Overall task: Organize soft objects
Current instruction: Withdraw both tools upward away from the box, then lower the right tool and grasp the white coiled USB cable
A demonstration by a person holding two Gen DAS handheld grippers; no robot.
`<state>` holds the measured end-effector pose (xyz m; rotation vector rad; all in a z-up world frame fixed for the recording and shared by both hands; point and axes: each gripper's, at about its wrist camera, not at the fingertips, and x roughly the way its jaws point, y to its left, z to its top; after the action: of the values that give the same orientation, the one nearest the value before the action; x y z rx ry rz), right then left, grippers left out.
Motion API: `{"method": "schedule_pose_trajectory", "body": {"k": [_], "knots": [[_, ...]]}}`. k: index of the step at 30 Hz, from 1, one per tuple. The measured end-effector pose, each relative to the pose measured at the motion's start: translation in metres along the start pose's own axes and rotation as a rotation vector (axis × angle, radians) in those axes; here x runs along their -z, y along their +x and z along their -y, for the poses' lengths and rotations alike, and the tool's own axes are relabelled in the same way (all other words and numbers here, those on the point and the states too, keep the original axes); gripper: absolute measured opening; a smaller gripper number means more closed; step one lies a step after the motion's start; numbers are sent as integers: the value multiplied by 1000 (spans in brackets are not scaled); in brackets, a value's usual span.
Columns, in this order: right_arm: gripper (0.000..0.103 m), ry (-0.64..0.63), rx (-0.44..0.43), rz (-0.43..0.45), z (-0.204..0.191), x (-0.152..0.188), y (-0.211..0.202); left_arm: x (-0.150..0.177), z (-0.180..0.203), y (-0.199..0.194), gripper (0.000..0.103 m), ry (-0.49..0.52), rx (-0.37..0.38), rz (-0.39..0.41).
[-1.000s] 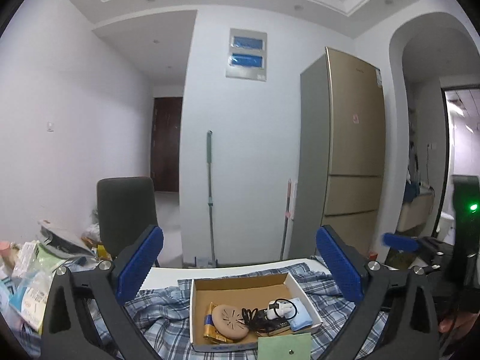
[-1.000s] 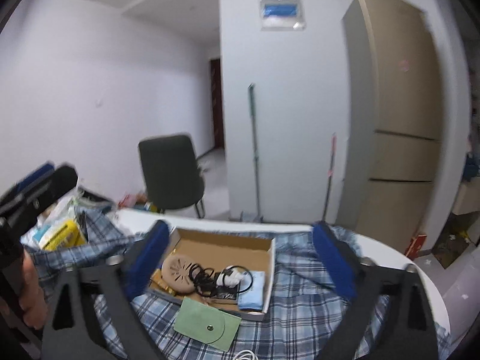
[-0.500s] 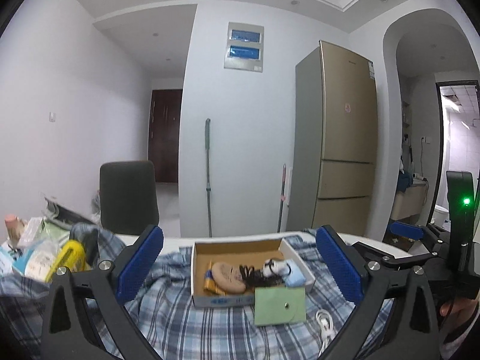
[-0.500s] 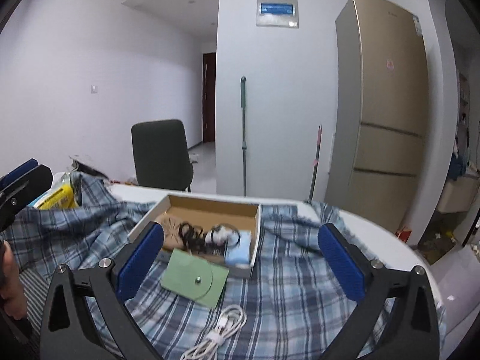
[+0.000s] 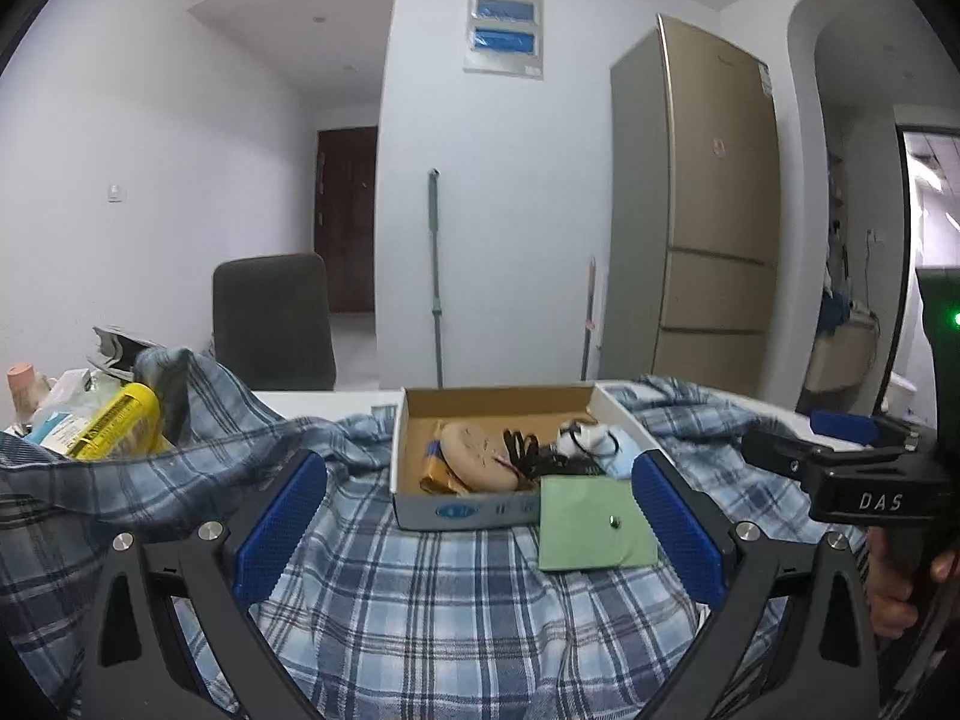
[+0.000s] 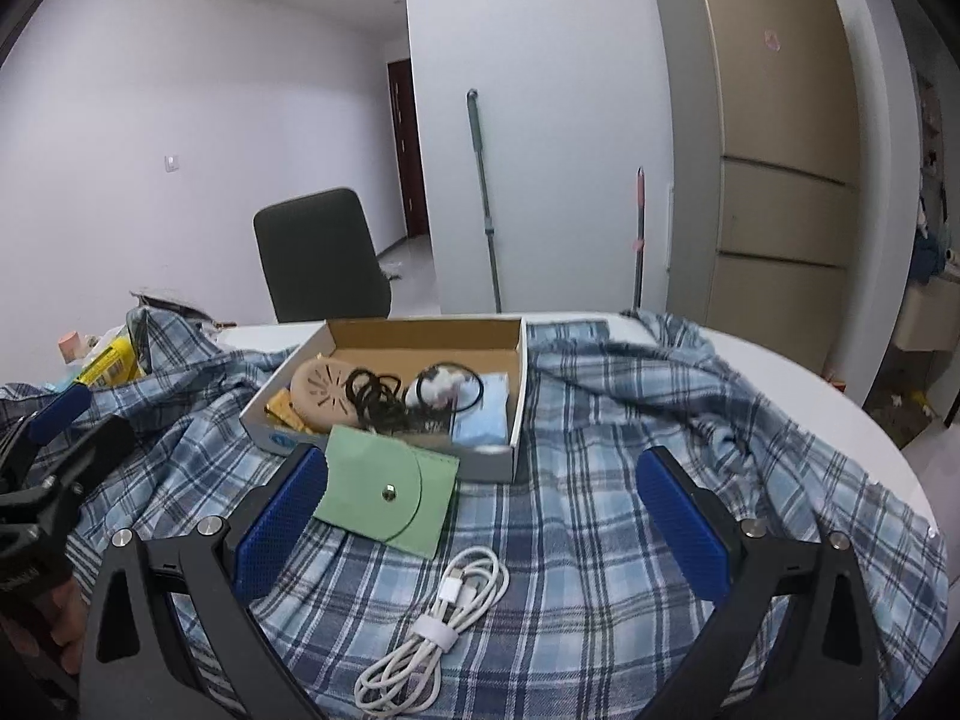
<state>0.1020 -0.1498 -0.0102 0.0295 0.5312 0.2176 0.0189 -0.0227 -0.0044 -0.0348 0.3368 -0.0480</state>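
Closer to cardboard box [image 6: 420, 384] than before | left gripper [image 5: 477, 531] wide open, empty, short of box | right gripper [image 6: 480, 516] wide open, empty, over plaid cloth [image 6: 600, 480] beside box

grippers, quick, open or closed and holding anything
left gripper: open, holding nothing.
right gripper: open, holding nothing.

Right gripper [image 6: 480, 516] open over plaid shirt [image 6: 630, 450]; green pouch [image 6: 390, 495] leans on box [image 6: 396, 384] at centre, white cable [image 6: 438, 618] at lower centre.
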Motion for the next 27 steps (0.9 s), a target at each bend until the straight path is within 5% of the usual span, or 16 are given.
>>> {"method": "schedule_pose_trajectory", "body": {"k": [14, 21, 27], "knots": [[103, -3, -9, -94, -3, 9, 10, 1, -3, 1, 103, -26, 14, -27], [101, -11, 36, -221, -6, 19, 26, 2, -2, 2, 103, -22, 17, -45], [79, -11, -21, -330, -11, 32, 42, 2, -1, 4, 103, -13, 26, -55]]}}
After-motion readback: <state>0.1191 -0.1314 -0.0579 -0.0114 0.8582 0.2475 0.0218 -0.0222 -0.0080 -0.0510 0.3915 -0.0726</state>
